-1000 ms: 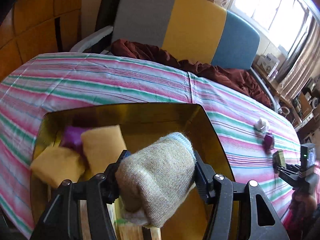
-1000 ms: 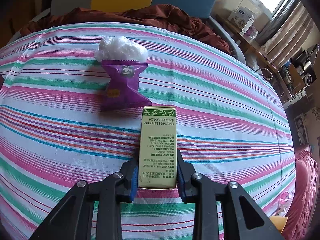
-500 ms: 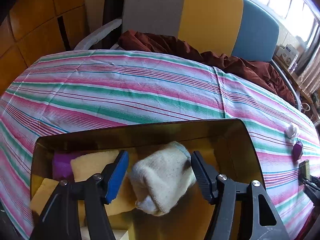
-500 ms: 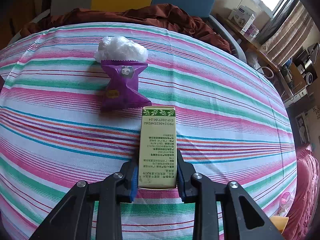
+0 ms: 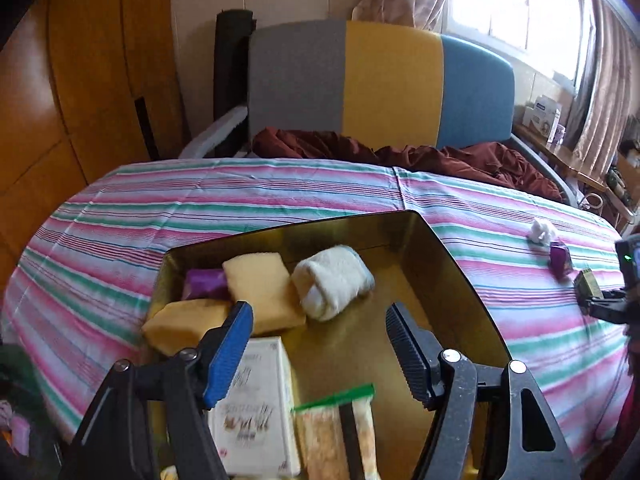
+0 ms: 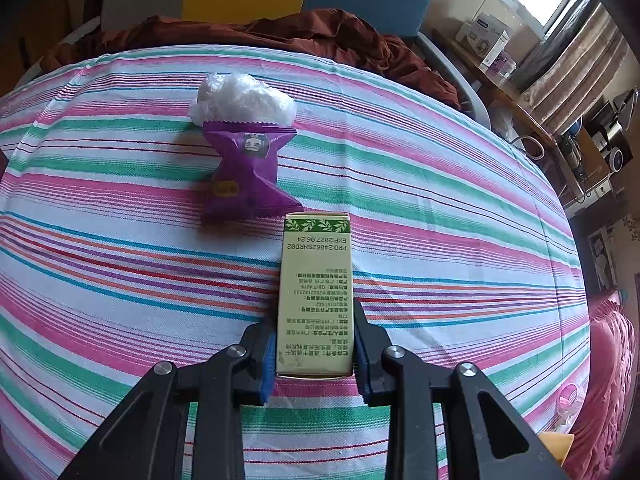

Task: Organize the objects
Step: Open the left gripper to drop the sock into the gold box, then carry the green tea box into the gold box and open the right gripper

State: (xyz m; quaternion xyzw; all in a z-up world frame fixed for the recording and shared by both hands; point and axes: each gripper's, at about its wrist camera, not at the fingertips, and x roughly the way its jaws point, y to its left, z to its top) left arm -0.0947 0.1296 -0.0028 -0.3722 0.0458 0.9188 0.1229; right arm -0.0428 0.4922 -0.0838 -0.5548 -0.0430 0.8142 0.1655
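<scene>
Angling downward, left tool (image 5: 320, 344) just opened, empty, over tin (image 5: 452, 264)

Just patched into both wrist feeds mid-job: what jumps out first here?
The gold tin on the striped bedspread stands out: it holds a rolled white sock, yellow sponges and packets, with the left gripper open and empty above it, its jaws having just been opening. In the right view, the right gripper is clamped on a pale green box, with a purple snack packet and a white plastic wad just beyond it.
</scene>
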